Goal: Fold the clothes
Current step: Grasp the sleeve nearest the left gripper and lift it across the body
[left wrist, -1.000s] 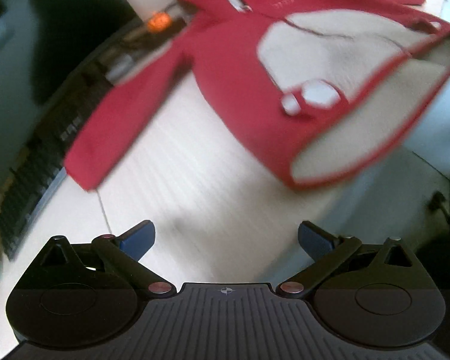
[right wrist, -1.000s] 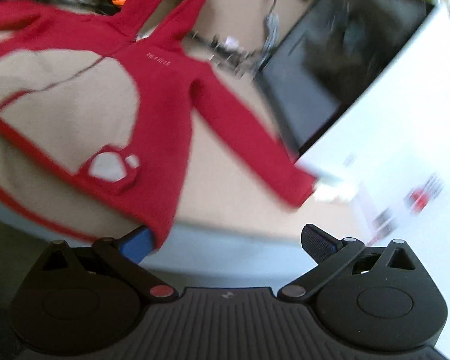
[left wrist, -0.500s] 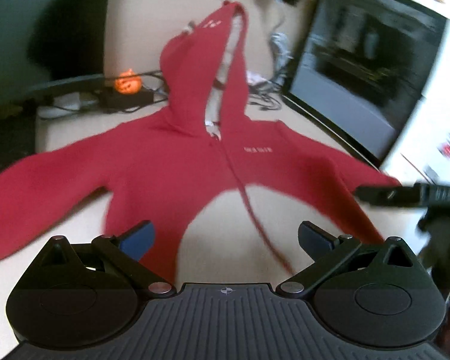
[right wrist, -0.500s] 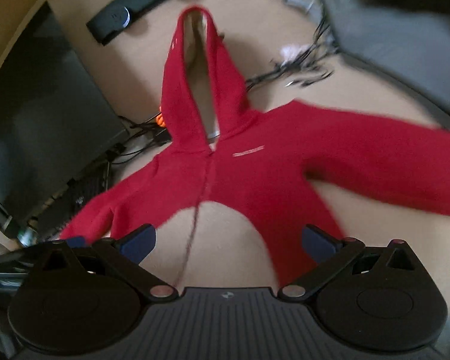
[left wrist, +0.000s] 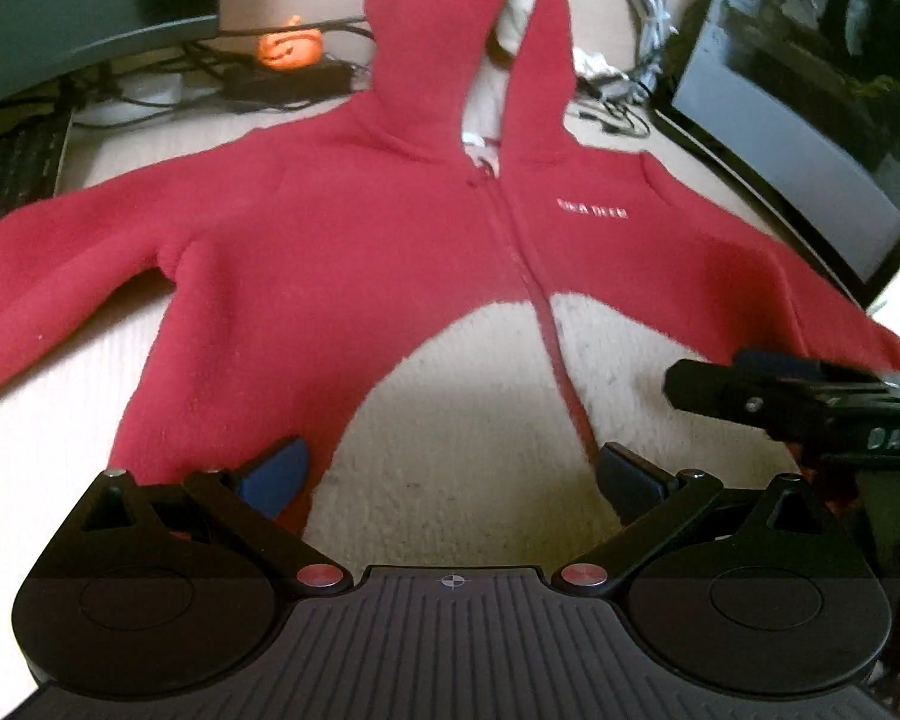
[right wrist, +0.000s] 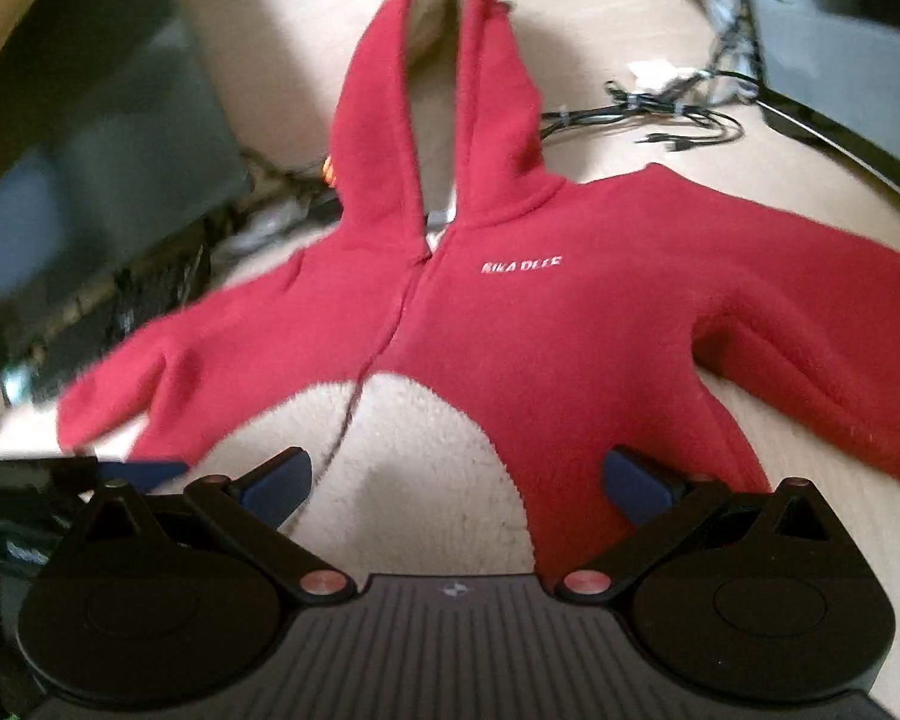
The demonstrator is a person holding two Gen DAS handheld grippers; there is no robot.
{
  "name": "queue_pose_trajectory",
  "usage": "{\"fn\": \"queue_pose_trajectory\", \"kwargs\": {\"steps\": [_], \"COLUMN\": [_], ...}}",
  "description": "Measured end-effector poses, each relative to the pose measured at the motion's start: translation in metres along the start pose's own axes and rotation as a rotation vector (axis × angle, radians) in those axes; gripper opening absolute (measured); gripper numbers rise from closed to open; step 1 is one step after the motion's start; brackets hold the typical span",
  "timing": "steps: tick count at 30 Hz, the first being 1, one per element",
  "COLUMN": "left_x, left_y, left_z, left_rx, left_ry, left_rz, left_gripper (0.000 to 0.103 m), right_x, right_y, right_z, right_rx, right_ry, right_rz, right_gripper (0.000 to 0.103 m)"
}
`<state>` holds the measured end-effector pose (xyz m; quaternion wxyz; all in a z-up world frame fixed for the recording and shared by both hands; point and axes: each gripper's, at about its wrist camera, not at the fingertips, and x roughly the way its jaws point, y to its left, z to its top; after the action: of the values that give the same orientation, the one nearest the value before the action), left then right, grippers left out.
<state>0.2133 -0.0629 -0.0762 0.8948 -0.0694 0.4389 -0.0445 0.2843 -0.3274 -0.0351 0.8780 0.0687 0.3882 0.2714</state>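
A small red fleece hoodie (left wrist: 342,240) with a cream belly panel lies flat and face up on the light wooden desk (left wrist: 42,462), sleeves spread, hood pointing away. My left gripper (left wrist: 450,474) is open over the hem, left of the zip, with nothing between its fingers. In the right wrist view the same hoodie (right wrist: 570,324) fills the frame; my right gripper (right wrist: 456,480) hangs open over the hem's right half. The right gripper's body (left wrist: 810,408) shows at the left view's right edge, over the right sleeve. The left gripper's tip (right wrist: 138,471) shows at lower left.
A dark monitor (left wrist: 810,120) stands at the right, another screen (left wrist: 60,12) at the back left with a keyboard (left wrist: 12,168) under it. Cables (right wrist: 648,114) and a small orange pumpkin figure (left wrist: 288,48) lie behind the hood.
Both grippers swung from the hoodie's sides to face it head-on, then came closer and lower over its hem. The hoodie stays flat on the desk.
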Motion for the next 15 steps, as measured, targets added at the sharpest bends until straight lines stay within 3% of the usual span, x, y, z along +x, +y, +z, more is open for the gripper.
{"fn": "queue_pose_trajectory", "kwargs": {"steps": [4,8,11,15], "left_x": [-0.001,-0.014,-0.035,-0.038], "left_y": [0.002,0.027,0.059,0.093], "left_z": [0.002,0.006,0.013,0.024], "left_rx": [-0.026,-0.221,-0.386,-0.487], "left_ry": [0.004,-0.024,-0.096,-0.112], "left_rz": [-0.014,-0.055,0.039,0.215], "left_gripper": [0.103,0.103,0.103,0.103], "right_x": [0.003,0.001,-0.008,-0.007], "right_y": [0.001,0.004,0.004,0.007], "right_z": [0.008,0.012,0.021,0.031], "right_rx": [-0.087,-0.154,-0.129,-0.11], "right_ry": [0.083,0.126,0.081,0.002], "right_rz": [0.021,0.018,-0.009,-0.029], "right_gripper": [0.103,0.103,0.103,0.103]}}
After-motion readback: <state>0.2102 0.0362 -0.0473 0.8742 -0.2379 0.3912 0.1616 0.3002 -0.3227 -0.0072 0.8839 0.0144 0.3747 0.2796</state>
